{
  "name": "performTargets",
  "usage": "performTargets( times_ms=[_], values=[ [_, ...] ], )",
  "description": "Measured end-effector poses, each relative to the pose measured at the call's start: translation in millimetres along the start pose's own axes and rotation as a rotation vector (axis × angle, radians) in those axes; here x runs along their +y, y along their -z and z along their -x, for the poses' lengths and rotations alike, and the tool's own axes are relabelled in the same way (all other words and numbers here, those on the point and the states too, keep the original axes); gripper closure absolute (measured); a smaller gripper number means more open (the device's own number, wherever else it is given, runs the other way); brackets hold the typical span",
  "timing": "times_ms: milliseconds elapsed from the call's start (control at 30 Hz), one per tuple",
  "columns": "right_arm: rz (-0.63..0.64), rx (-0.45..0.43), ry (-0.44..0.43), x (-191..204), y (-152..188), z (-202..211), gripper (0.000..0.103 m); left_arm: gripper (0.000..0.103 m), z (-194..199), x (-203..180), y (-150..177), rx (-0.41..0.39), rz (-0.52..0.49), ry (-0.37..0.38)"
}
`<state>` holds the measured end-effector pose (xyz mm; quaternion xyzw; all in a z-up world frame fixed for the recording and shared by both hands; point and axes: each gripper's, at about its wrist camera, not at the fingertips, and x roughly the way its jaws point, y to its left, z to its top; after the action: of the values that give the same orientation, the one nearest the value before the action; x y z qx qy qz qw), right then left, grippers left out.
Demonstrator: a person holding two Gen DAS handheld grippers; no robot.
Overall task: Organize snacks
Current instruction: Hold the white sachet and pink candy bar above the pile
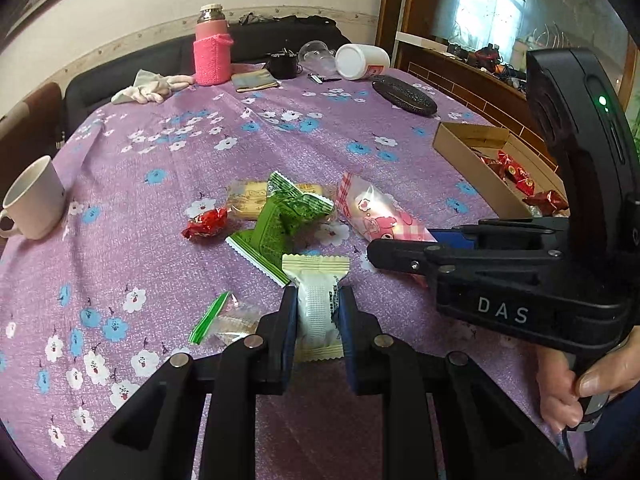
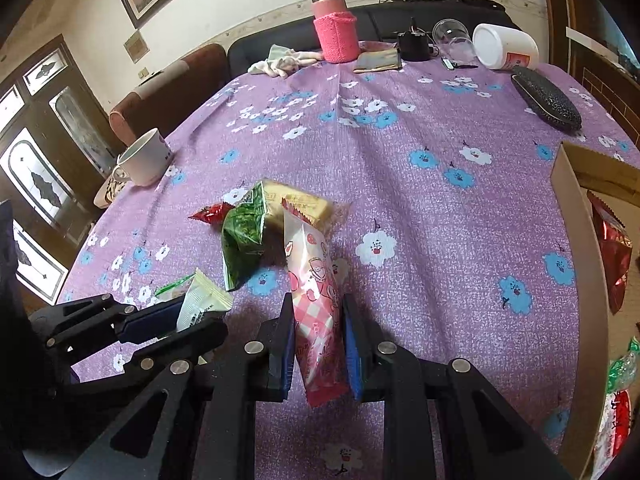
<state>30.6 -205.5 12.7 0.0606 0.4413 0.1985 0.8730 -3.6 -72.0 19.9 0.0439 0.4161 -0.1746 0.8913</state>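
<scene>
Above the table (image 2: pixel 460 240), left tongs (image 1: pixel 318 316) pinching the cream packet (image 1: pixel 318 304) and right tongs (image 2: pixel 318 340) pinching the pink packet (image 2: pixel 316 304) may collide, dislodging either.

A white ceramic mug (image 1: pixel 34 200) stands near the left edge of the purple flowered tablecloth (image 1: pixel 168 184). At the far end, a pink flask in a knitted sleeve (image 1: pixel 212 48) stands upright, and a white plastic jar (image 1: pixel 362 61) lies on its side near a black oval case (image 1: pixel 404 97).

Ahead of my jaws, the bench (image 1: pixel 168 168) in purple floral cloth is carrying snack packets (image 1: pixel 280 216), a mug (image 1: pixel 34 200) and a cardboard box (image 1: pixel 472 160).
</scene>
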Motion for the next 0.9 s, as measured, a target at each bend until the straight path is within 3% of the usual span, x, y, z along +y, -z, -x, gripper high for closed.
performTargets(
  times_ms=[900],
  values=[
    [0.012, -0.035, 0.017, 2.7, -0.3, 6.9, 0.08, 0.084, 4.7, -1.3, 0.0, -0.026, -0.009, -0.026]
  ],
)
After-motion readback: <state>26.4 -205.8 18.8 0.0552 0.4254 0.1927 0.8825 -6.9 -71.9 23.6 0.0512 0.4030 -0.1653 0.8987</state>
